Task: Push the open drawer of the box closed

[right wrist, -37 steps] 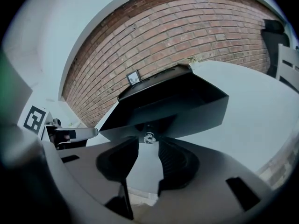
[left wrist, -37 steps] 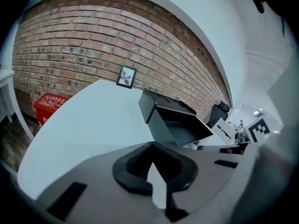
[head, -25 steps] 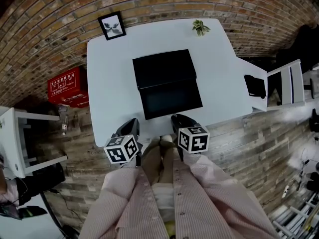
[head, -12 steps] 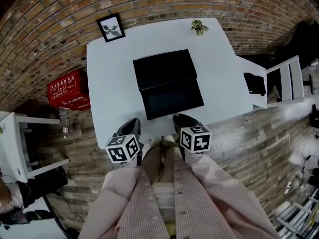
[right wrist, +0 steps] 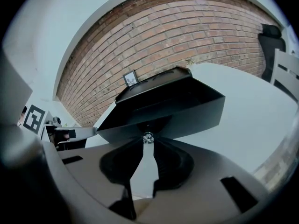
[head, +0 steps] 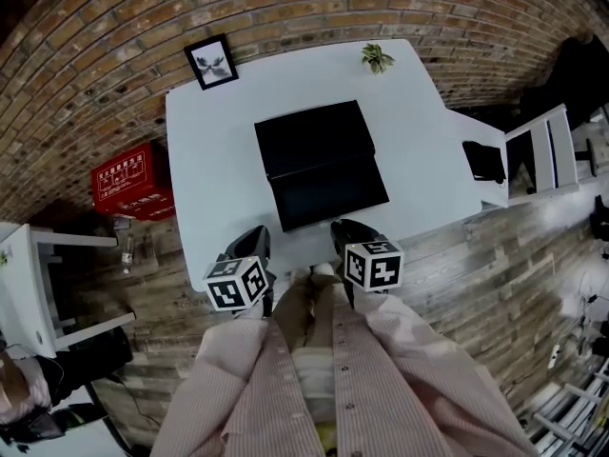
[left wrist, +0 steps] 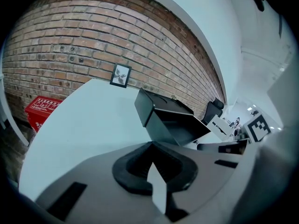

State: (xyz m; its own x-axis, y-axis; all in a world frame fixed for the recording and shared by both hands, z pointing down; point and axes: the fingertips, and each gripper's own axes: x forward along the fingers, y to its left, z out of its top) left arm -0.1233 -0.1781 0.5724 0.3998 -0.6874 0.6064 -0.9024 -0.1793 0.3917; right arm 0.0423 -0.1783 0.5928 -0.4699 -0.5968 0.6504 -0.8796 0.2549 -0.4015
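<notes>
Well, my job is to shut the drawer (head: 328, 190), and I think I am right at the start of the push. It sticks all the way out of the black box (head: 312, 136), on the near side, in the middle of the white table (head: 214, 160). My right gripper (right wrist: 148, 141) is up against the drawer's front. Its fingers (right wrist: 170, 164) are almost together and look to be pinching the tiny shiny knob (right wrist: 148, 137) there. My left gripper (left wrist: 152, 146) waits at the near edge of the table, a bit to the left of the drawer. Its fingers (left wrist: 133, 171) are pressed together on nothing. Next I should push straight toward the far wall, slow and even, so the drawer slides in and does not go crooked (the box looks light, so it might scoot away instead). Now I count. I see one box, one drawer, one knob and my two grippers. Far off on the table stand one picture frame (head: 211, 61) at the left and one little green plant (head: 377, 57) at the right. One red box (head: 128, 171) sits on the floor at the left, and one white chair (head: 542, 150) stands at the right.
</notes>
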